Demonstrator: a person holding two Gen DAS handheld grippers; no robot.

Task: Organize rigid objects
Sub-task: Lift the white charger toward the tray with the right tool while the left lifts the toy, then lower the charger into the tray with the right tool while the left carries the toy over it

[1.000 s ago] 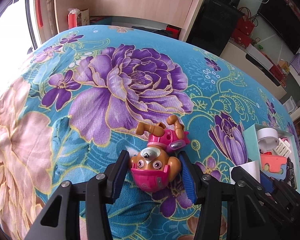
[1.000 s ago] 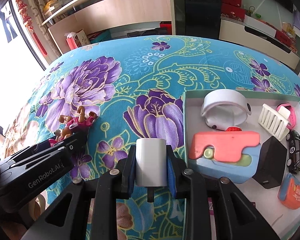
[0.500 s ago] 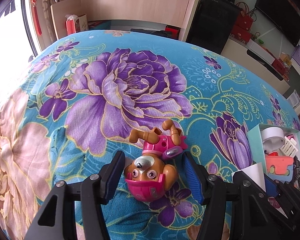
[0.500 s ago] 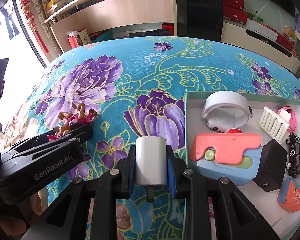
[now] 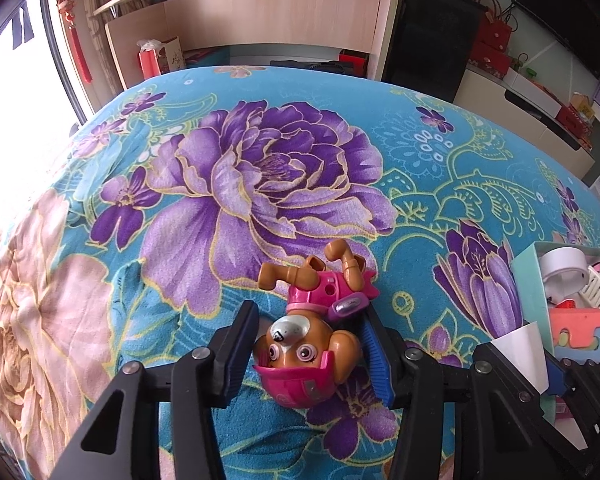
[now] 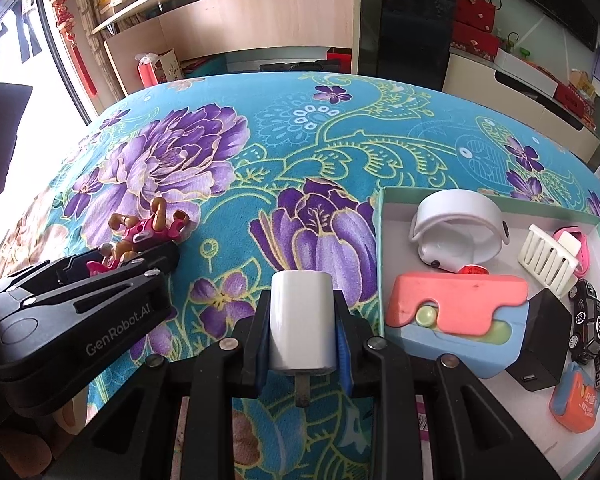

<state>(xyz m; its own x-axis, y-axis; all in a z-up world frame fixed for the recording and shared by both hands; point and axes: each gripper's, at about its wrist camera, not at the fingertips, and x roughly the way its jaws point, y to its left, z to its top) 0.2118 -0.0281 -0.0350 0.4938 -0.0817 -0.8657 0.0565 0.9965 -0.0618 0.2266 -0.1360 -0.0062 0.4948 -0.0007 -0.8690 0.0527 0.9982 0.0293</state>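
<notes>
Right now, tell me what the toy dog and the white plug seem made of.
Toy dog: hard glossy plastic, judging by highlights on its moulded pink helmet. White plug: smooth satin plastic shell, probably; a dull grey prong, seemingly metal, sticks out underneath.

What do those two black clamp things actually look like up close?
Both are matte black plastic. The left gripper and right gripper each have two angular fingers with triangular cut-outs, silver screws at the joints and ribbed blue pads inside. The left one's side reads "GenRobot.AI" in grey letters. No cables or sleeves show.

Toy dog [image 5: 312, 332] on the bedspread [image 5: 260, 184], well left of the filled box [image 6: 384, 216].
</notes>
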